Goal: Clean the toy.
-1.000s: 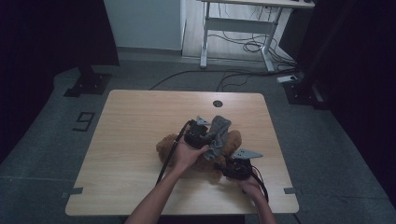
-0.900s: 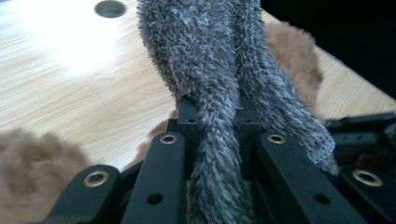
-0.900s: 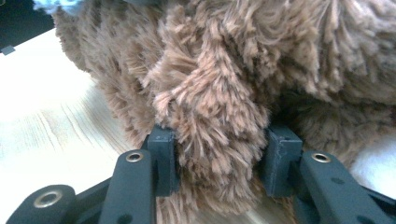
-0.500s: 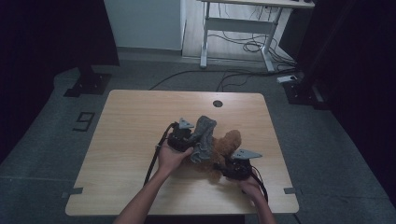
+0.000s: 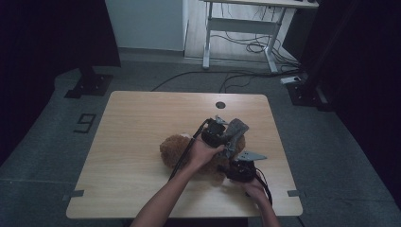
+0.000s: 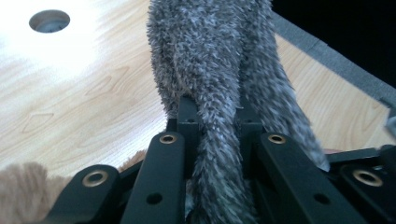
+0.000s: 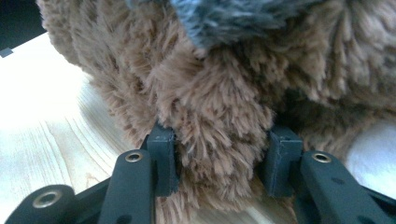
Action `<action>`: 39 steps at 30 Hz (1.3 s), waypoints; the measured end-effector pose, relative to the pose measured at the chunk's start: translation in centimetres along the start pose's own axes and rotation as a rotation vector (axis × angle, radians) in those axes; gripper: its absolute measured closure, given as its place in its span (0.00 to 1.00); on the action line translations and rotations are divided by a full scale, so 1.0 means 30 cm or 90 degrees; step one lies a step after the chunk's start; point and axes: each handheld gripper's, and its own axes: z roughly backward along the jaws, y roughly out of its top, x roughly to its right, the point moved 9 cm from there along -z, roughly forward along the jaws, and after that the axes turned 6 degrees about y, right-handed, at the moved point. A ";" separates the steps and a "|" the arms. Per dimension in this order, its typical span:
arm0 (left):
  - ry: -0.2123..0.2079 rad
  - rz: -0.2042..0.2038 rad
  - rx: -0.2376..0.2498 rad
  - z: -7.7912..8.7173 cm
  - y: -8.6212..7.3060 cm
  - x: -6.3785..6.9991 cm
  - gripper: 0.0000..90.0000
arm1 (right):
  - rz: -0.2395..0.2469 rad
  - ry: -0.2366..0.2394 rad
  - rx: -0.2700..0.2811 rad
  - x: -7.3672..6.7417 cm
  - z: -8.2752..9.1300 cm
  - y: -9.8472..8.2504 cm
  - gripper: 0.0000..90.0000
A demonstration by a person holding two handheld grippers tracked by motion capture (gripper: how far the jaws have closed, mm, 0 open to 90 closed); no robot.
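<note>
A brown plush toy lies on the wooden table, right of centre. A grey furry cloth is draped over its right part. My left gripper is shut on that grey cloth, which runs up between the jaws and hangs over the table in the left gripper view. My right gripper sits at the toy's near right side, shut on a brown plush limb squeezed between its two pads, with the grey cloth showing above it.
A round cable hole lies near the table's far edge, also visible as a hole in the left gripper view. The table's right edge runs close beside the cloth. Desk legs and cables stand on the floor beyond.
My left gripper, holding the grey cloth, swung left half a second ago and has come back right over the toy. The right gripper has stayed put on the toy.
</note>
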 end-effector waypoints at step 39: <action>0.168 0.068 0.035 0.448 -0.300 -0.432 0.86 | -0.001 0.003 -0.012 -0.004 -0.004 -0.010 0.60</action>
